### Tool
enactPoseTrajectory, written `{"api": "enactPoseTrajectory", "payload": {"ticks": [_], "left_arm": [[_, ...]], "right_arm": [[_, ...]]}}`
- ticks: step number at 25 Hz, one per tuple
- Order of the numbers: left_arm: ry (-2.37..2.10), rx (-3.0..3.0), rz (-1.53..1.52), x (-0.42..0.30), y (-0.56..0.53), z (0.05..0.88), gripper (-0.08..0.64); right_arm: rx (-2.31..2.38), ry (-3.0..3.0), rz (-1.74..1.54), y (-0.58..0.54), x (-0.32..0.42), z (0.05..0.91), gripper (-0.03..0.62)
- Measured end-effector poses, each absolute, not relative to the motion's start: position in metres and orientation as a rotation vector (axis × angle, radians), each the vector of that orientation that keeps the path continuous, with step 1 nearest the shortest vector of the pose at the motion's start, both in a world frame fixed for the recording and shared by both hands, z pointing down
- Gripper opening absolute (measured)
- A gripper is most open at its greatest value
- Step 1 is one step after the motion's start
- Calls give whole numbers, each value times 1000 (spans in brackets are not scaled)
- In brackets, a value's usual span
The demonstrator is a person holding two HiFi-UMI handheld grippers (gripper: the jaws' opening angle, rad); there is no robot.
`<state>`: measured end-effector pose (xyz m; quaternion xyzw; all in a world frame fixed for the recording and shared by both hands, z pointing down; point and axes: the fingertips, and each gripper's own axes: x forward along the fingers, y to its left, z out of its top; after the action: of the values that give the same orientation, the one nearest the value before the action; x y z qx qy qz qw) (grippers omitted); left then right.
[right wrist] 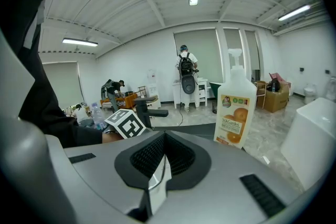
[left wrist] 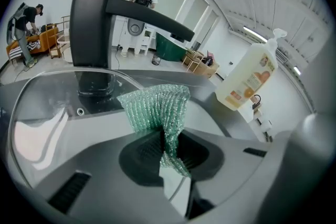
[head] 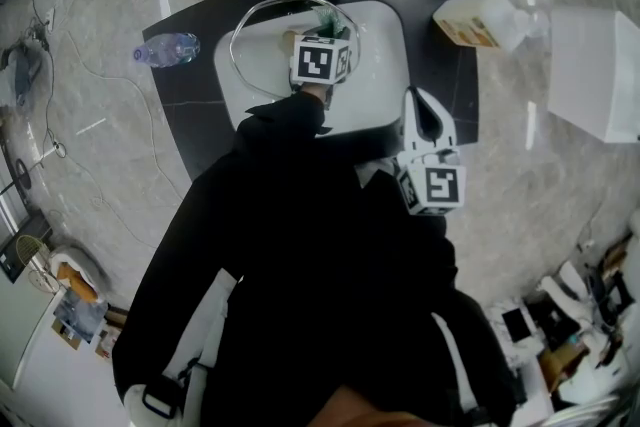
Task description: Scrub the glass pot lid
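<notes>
Left hand-held gripper clenching green scrubber; right hand-held gripper closed, empty; bottle label: oranges.

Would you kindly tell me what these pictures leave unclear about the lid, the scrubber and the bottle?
1. Near part of the lid: in the head view, the left gripper and a sleeve hide it, and no knob shows.
2. Whether the scrubber touches the lid: in the left gripper view the glass is clear, so contact cannot be told.
3. The bottle label: in the left gripper view the print is too small to read.
</notes>
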<state>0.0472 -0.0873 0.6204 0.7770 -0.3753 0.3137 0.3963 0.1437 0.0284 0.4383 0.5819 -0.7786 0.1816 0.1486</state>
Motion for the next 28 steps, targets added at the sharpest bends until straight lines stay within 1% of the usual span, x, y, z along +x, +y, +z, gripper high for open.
{"api": "enactPoseTrajectory", "payload": {"ticks": [7, 18, 28], "left_arm": [[-870, 1979, 795, 63, -76, 621, 60], [-810, 1973, 732, 65, -60, 606, 58], [-840, 2002, 617, 32, -44, 571, 58]], "right_arm": [[1691, -2232, 516, 32, 147, 435, -8], [1706, -2222, 497, 39, 145, 428, -8], [1644, -2283, 466, 39, 117, 424, -8]]}}
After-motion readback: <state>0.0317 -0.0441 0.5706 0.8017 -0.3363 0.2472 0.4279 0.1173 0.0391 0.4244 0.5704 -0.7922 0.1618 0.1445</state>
